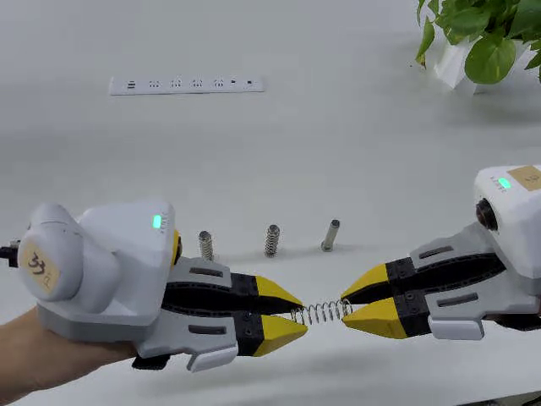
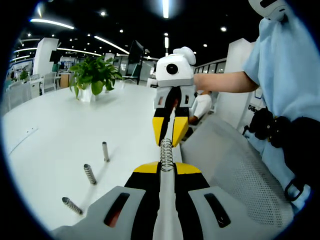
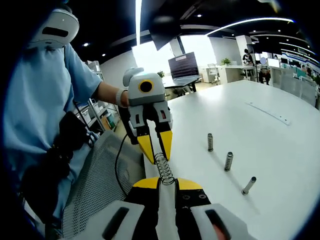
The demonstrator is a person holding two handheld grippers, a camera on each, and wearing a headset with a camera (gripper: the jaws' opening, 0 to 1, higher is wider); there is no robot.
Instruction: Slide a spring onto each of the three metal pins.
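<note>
A short steel spring (image 1: 325, 311) hangs level above the table's front edge, stretched between my two grippers. My left gripper (image 1: 297, 315) is shut on its left end, and my right gripper (image 1: 348, 306) is shut on its right end. Behind it three metal pins stand in a row. The left pin (image 1: 205, 245) and the middle pin (image 1: 271, 240) each carry a spring. The right pin (image 1: 330, 235) is bare. In the left gripper view the spring (image 2: 166, 154) runs from my left gripper (image 2: 166, 168) to the right gripper (image 2: 170, 134). The right gripper view shows the spring (image 3: 163, 168) and the bare pin (image 3: 248, 185).
A white power strip (image 1: 186, 85) lies at the back left of the white table (image 1: 355, 152). A potted plant (image 1: 482, 38) stands at the back right corner. A grey mesh chair seat (image 2: 235, 165) sits off the table's near edge, beside the person.
</note>
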